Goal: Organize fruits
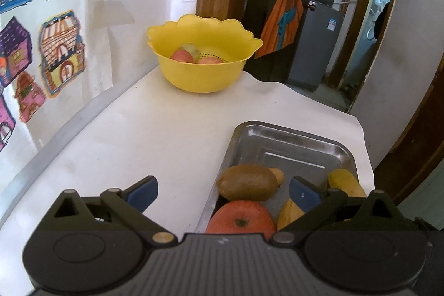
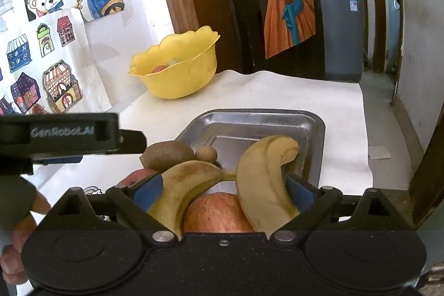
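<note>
A metal tray point(image 1: 291, 129) at the table's near right holds a brown kiwi point(image 1: 247, 182), a small brown fruit point(image 1: 277, 175), a red-orange apple point(image 1: 240, 218) and two joined bananas point(image 1: 347, 182). My left gripper point(image 1: 223, 193) hovers open over the tray's near left edge, with the kiwi and apple just ahead between its fingers. My right gripper point(image 2: 224, 190) is open wide, and its blue pads point(image 2: 147, 190) straddle the bananas point(image 2: 260, 179), which lie over the apple point(image 2: 219, 212). The yellow bowl point(image 1: 202, 74) at the back holds two reddish apples and a greenish fruit.
The white table point(image 1: 138, 135) ends against a wall with coloured drawings point(image 1: 61, 52) on the left. A dark doorway point(image 2: 341, 18) and the table's right edge point(image 2: 366, 129) lie beyond the tray. The left gripper's body point(image 2: 69, 135) and a hand point(image 2: 16, 240) show in the right wrist view.
</note>
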`<state>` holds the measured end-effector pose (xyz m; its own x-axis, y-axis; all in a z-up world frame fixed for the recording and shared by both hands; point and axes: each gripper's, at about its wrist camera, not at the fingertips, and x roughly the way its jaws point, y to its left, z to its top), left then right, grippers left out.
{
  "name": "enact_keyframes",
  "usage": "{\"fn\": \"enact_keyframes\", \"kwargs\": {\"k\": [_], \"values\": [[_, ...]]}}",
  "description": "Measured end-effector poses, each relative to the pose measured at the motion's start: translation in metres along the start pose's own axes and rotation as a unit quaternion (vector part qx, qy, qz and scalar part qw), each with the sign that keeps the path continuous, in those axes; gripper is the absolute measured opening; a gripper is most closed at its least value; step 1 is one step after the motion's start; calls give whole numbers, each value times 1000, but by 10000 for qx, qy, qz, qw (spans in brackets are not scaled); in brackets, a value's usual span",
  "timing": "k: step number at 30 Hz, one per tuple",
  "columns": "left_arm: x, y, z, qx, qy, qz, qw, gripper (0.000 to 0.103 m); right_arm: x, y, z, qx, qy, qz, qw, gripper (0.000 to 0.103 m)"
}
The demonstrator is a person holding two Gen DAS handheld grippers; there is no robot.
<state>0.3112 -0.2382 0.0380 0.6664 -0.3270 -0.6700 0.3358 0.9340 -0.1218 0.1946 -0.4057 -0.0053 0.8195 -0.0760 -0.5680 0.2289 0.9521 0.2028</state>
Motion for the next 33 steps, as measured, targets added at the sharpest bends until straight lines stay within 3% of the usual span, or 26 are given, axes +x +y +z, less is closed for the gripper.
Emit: {"fn": "enact_keyframes", "kwargs": {"k": [8,23,29,33], "values": [[-19,8,-26,1,-305,-20,9995,102,-4,-10,-9,247,-20,144,9996,100],[-47,15,-47,-88,-638,-94,9979,102,-41,0,-31,-79,-271,-51,9996,102],[-54,26,-62,-30,-844,-198,9962,102,-58,6,-44,-345,-599,-223,9974,102],[-56,31,-75,290,-905,-124,9954,102,-68,9,-52,-442,-958,-223,9942,102]]}}
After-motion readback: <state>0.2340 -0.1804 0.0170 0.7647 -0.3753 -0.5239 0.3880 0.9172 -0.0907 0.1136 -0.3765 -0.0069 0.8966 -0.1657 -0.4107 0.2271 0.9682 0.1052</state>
